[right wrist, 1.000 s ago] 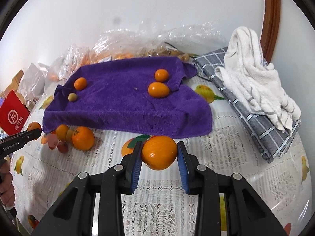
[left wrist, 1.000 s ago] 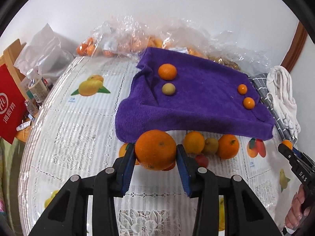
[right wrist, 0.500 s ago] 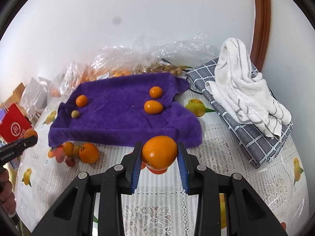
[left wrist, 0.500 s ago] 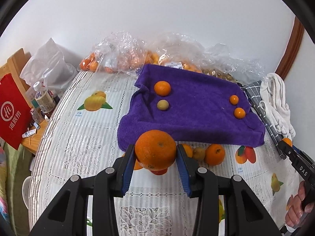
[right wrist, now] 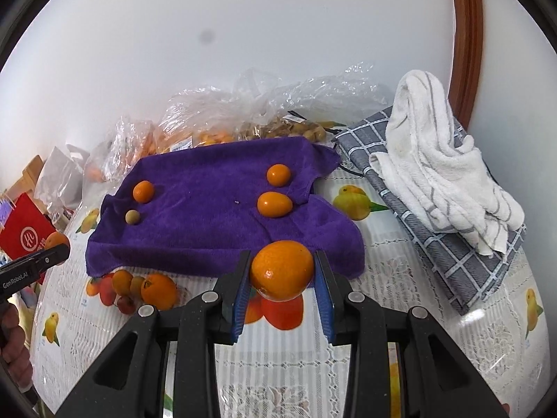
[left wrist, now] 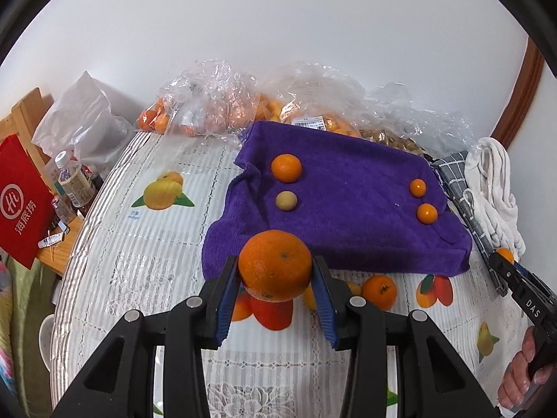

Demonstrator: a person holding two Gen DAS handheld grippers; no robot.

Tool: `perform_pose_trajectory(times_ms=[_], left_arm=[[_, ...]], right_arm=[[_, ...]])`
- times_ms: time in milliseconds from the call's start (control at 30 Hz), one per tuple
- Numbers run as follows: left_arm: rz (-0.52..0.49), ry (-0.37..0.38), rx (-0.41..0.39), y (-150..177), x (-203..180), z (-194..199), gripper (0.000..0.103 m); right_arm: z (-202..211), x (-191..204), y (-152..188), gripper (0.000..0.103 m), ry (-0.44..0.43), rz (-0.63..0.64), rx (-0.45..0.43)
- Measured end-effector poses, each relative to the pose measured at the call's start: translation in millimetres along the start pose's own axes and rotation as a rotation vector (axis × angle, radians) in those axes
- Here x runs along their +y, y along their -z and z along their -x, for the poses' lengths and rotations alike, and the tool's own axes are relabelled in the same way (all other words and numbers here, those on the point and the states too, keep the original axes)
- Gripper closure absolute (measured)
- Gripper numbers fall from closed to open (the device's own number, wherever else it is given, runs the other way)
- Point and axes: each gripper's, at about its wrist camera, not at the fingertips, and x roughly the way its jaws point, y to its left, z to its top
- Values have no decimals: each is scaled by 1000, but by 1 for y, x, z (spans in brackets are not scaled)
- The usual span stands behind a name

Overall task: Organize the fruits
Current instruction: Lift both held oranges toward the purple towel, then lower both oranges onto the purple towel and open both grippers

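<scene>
My left gripper (left wrist: 276,289) is shut on a large orange (left wrist: 275,265), held above the table in front of the purple cloth (left wrist: 348,202). My right gripper (right wrist: 282,291) is shut on a smaller orange (right wrist: 282,270), also raised before the cloth (right wrist: 216,209). On the cloth lie an orange (left wrist: 286,168), a small yellowish fruit (left wrist: 286,200) and two small orange fruits (left wrist: 417,187) (left wrist: 426,213). Loose fruit, with one orange (right wrist: 159,291), lies on the table at the cloth's near edge.
Plastic bags of fruit (left wrist: 216,104) line the wall behind the cloth. A grey checked cloth (right wrist: 435,244) with a white towel (right wrist: 445,160) lies at the right. Bottles (left wrist: 75,181) and a red bag (left wrist: 21,202) stand off the table's left edge.
Both grippers have risen and drawn back from the table, each still holding its orange; the cloth and fruit look farther away.
</scene>
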Motion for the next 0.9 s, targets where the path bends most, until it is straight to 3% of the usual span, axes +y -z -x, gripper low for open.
perform_pose_trajectory(times_ms=[333,900], left_arm=[[11,-2,13,-17,-1,-21,64],[15,-16,16,-36,5,-48,64]], right_arm=[[-33,11,-8,69,2,30,21],[-67,-6,-25,69,-13,-29,36]])
